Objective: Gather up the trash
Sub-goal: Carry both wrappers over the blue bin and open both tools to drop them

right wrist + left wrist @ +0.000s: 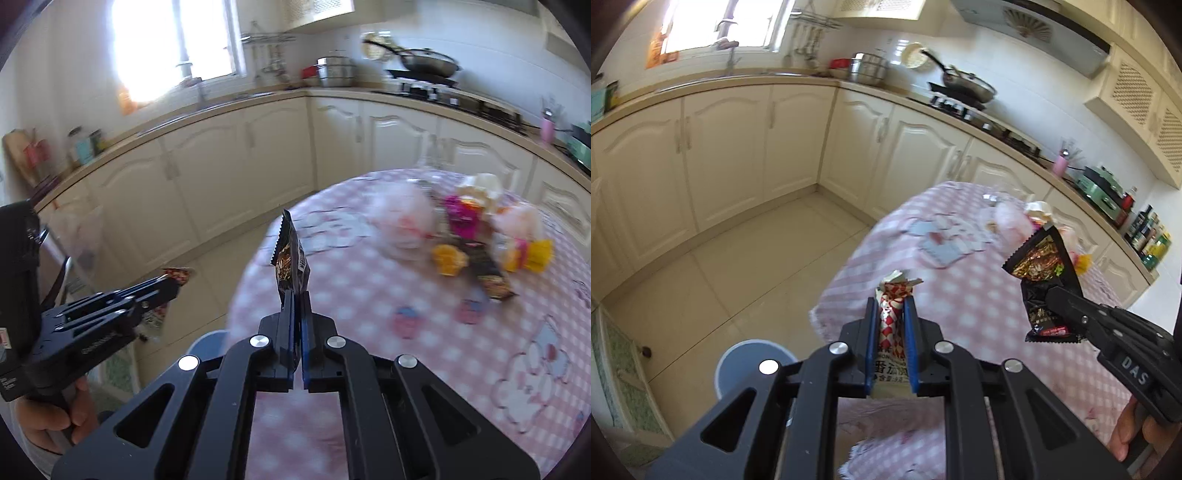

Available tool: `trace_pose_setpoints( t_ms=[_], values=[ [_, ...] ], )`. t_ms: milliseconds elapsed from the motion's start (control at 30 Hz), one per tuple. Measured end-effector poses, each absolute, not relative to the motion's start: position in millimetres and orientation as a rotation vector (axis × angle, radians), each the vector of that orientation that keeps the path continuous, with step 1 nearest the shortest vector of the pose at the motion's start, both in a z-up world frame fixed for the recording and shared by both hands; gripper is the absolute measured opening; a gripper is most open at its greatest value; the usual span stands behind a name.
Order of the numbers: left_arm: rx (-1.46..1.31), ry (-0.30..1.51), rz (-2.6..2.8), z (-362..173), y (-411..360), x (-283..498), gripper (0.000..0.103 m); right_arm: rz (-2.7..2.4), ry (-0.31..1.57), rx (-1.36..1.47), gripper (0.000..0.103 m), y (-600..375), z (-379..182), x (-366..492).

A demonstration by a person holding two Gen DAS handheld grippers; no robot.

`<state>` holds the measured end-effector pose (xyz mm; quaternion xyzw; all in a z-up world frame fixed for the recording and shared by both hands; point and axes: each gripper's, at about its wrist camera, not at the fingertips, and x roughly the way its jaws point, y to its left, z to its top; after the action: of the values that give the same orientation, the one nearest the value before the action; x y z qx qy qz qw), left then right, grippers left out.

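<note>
Left gripper [891, 314]: you are clamping the red-checked wrapper [892, 314], long axis upright.
Bin [753, 363] is lying at 7 o'clock, nearer this hand; right gripper [295, 299] is pinching the black wrapper [290, 258].

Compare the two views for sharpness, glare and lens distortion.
Left wrist view: mostly sharp, the red-checked wrapper in the left tongs crisp, window bright, counters bowed. Right wrist view: motion-blurred tablecloth, window blown out, black wrapper in the right tongs sharper.

— What am I holding?
— A red-and-white checked wrapper [892, 321], upright and crumpled on top, and a black snack packet [290, 258] with gold print, upright. More wrappers [480, 236] litter the tablecloth.
</note>
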<state>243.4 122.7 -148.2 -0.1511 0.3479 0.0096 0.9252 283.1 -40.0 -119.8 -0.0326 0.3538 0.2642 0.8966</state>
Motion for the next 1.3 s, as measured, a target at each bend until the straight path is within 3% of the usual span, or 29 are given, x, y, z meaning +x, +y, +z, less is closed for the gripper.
trace_pose_setpoints(
  t_ms=[533, 567, 667, 700, 867, 1067, 1300],
  values=[
    [-0.397, 0.839, 0.269, -225, 249, 227, 0.016, 0.745, 0.898, -0.136, 0.002, 120, -200, 290],
    [-0.407, 0.839, 0.277, -227, 254, 229, 0.021, 0.743, 0.901, -0.134, 0.002, 125, -203, 291],
    [-0.433, 0.821, 0.305, -230, 268, 232, 0.051, 0.741, 0.917, -0.127, 0.002, 133, -210, 296],
    [-0.439, 0.813, 0.31, -230, 272, 231, 0.054, 0.74, 0.923, -0.128, 0.002, 136, -213, 298],
    [-0.436, 0.837, 0.333, -239, 277, 229, 0.055, 0.749, 0.942, -0.133, 0.002, 141, -221, 300],
    [-0.46, 0.853, 0.379, -250, 288, 218, 0.066, 0.77, 0.965, -0.146, 0.002, 150, -228, 296],
    [-0.467, 0.836, 0.421, -247, 300, 208, 0.068, 0.796, 0.977, -0.143, 0.002, 164, -232, 297]
  ],
)
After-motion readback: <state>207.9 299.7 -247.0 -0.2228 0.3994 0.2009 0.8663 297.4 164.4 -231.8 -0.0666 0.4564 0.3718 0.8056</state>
